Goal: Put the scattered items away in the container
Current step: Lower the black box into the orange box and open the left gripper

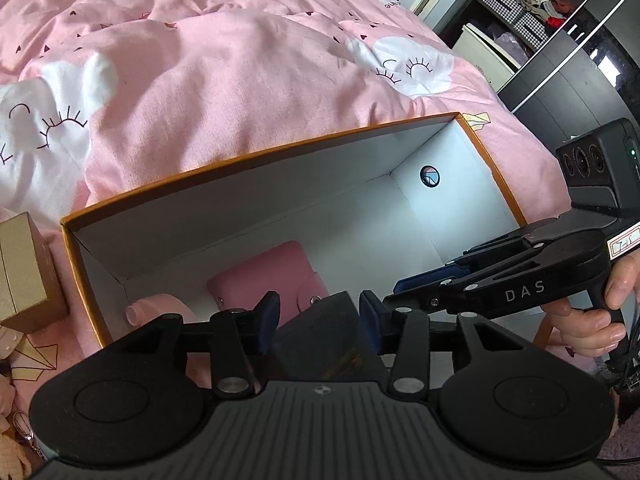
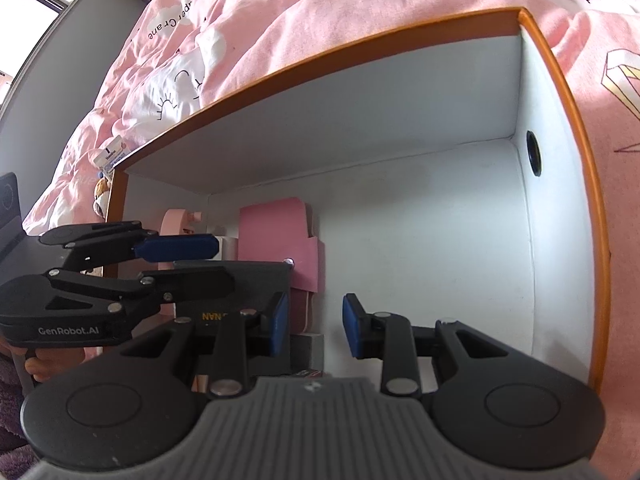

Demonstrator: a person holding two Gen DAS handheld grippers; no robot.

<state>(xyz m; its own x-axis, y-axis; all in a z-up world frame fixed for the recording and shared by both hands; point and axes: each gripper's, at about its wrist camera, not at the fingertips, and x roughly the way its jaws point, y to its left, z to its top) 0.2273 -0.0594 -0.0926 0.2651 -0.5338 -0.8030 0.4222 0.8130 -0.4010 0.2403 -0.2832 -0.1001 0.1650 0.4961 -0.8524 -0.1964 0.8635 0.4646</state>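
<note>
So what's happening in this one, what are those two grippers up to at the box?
A person is tidying things on a pink bed into an orange-rimmed cardboard box. The left gripper is down inside it, its pads on either side of a dark box with small gaps showing. A pink case and a round pink item already lie in the box. The right gripper hangs open and empty over the bare floor. A gold box waits outside.

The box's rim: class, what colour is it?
Orange; the box rim shows best in the right wrist view.
</note>
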